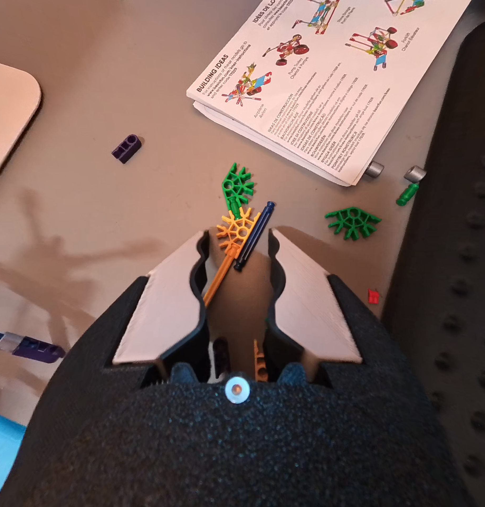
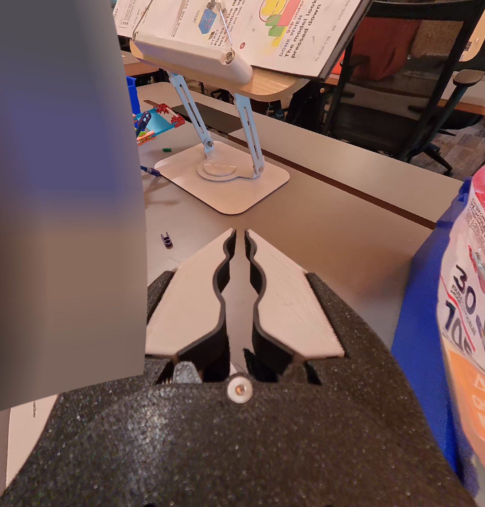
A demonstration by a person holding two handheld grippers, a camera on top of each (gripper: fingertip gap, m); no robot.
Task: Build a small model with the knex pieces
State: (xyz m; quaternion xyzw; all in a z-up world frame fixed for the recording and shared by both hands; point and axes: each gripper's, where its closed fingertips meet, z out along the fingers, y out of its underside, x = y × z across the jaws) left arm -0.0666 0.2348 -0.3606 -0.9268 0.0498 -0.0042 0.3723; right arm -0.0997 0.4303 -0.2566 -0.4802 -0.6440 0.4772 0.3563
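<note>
Left gripper (image 1: 238, 233) is hanging over the grey table (image 1: 98, 68) with its claw spread wide and pinching nothing; I'm seeing an orange rod (image 1: 218, 277) running up between the fingers, touching the inner edge of the left finger (image 1: 164, 307) as far as I can tell; it's plugging into a yellow snowflake connector (image 1: 237, 229), which is joining a green connector (image 1: 237, 185) via a short green rod (all one little chain); a dark blue rod (image 1: 253, 236) is lying right against the yellow piece. A second green connector (image 1: 352, 222) is sitting off to the right, a purple clip (image 1: 126, 148) well off to the left, and the instruction booklet (image 1: 332, 82) beyond them.

Right gripper (image 2: 240, 231) is hovering with its claw nearly pressed together, only a thin slit showing, nothing in it; a small purple clip (image 2: 166, 241) is lying just left of the tips; the white book stand (image 2: 222, 178) is sitting farther back.
</note>
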